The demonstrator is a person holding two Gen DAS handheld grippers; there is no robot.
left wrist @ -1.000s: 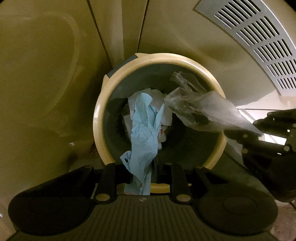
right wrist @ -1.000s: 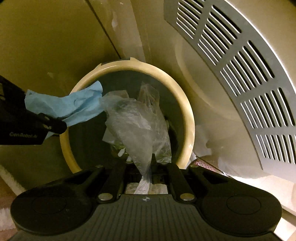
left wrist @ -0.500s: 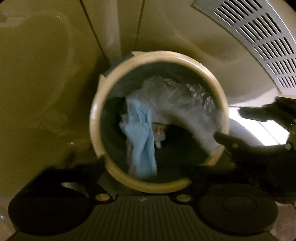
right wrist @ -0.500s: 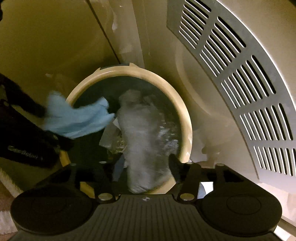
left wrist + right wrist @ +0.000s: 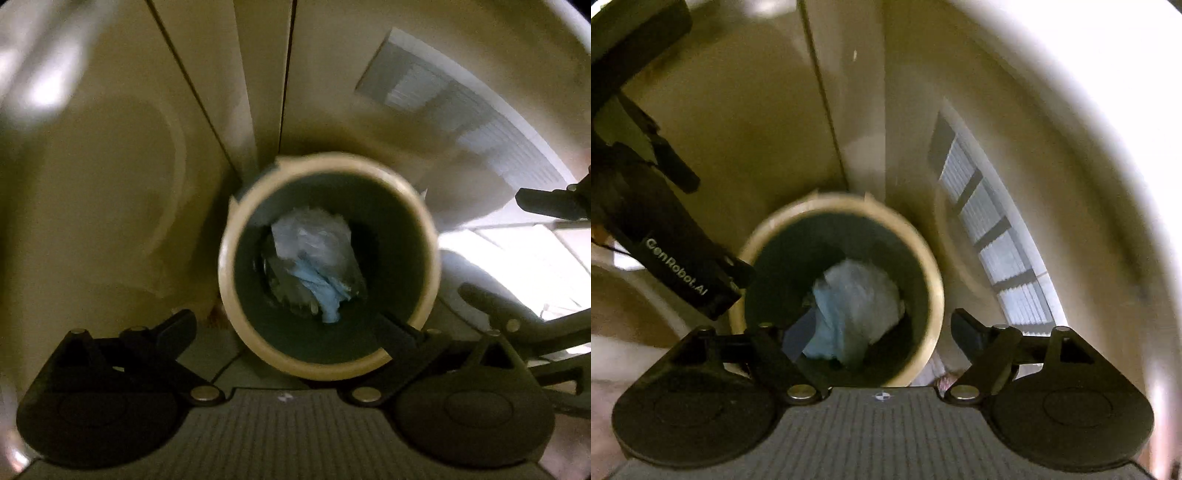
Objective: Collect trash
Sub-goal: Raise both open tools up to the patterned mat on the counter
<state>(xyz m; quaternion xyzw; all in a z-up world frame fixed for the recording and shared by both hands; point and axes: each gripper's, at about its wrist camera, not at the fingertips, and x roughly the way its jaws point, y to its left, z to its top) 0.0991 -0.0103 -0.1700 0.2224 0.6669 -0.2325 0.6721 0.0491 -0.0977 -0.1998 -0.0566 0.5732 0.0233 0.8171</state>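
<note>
Blue and clear, two pieces of trash lie at the bottom of one round bin (image 5: 328, 354): a crumpled blue glove (image 5: 321, 284) and a clear plastic bag (image 5: 310, 236) bunched against it. From the right wrist view the same pair shows as the glove (image 5: 827, 314) on the left of the heap and the bag (image 5: 864, 291) over and beside it, both well inside the bin (image 5: 932, 295), whose rim is cream and whose inner wall is dark green.

One left gripper (image 5: 286, 325) hangs above the bin with its two fingers spread wide, one off the left of the rim and the other across the rim's lower right; nothing is between them. One right gripper (image 5: 879, 332) is likewise spread wide over the bin and holds nothing, its fingers straddling the opening. Each gripper shows at the edge of the other's view.

Around the bin stand pale beige panels, and one slotted vent grille (image 5: 993, 254) lies to the right. Both views are blurred.
</note>
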